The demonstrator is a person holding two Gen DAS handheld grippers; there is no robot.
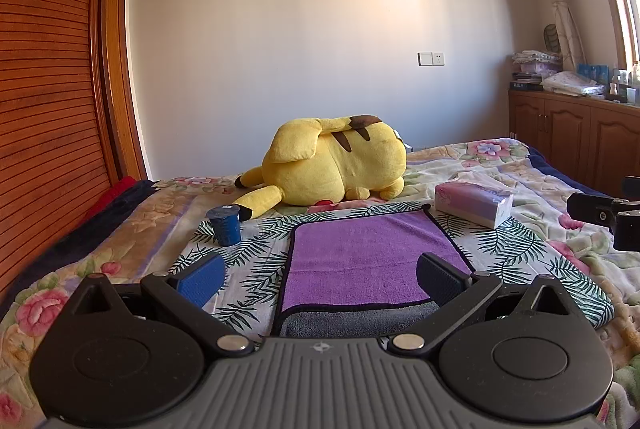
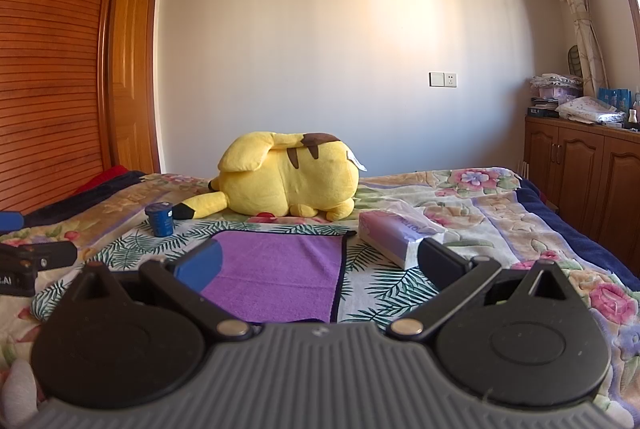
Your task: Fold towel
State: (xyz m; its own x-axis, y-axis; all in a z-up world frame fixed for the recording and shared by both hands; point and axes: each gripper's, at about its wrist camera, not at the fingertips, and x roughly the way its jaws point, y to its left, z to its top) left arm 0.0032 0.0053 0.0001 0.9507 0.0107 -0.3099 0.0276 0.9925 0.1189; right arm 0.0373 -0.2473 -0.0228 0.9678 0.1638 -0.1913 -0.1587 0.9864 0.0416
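The purple towel (image 1: 360,261) is laid flat on the bed (image 1: 532,185) just ahead of both claws, the left gripper (image 1: 320,277) and right gripper (image 2: 320,265) being held spread and empty, apparently so near corners can be pinched.

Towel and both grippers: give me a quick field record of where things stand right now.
towel: purple towel lying flat on the leaf-print cloth, grey underside showing at the near edge
left gripper: left gripper open, above the towel's near edge, holding nothing
right gripper: right gripper open, near the towel's right side, holding nothing
left of towel: blue cup, upright
right of towel: tissue pack
behind towel: yellow plush toy
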